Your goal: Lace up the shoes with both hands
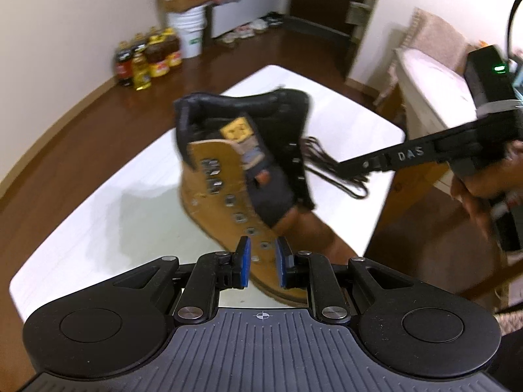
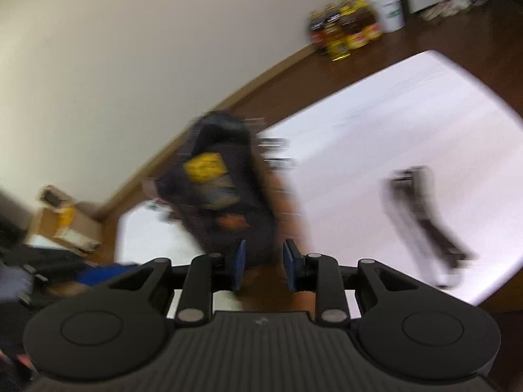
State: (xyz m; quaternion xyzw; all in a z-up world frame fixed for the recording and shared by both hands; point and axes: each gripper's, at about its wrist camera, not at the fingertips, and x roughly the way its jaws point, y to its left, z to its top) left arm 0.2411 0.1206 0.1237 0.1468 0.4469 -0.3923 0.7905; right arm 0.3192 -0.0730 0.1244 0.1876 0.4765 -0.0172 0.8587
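A tan work boot (image 1: 225, 196) with a black collar and tongue stands on the white table (image 1: 130, 215), its eyelets unlaced. A black lace (image 1: 354, 189) lies bunched on the table beside the boot's right side. My left gripper (image 1: 263, 248) hovers over the toe, open, nothing between its blue pads. In the left wrist view my right gripper (image 1: 346, 167) reaches in from the right, tips by the lace. The right wrist view is blurred: the right gripper (image 2: 264, 254) is open in front of the boot (image 2: 222, 189), and the lace (image 2: 425, 222) lies to the right.
Several oil bottles (image 1: 147, 58) and a white bucket (image 1: 191, 32) with a cardboard box on it stand on the wooden floor by the wall. A white bench (image 1: 431, 78) is to the right of the table. A person's hand (image 1: 480, 189) holds the right gripper.
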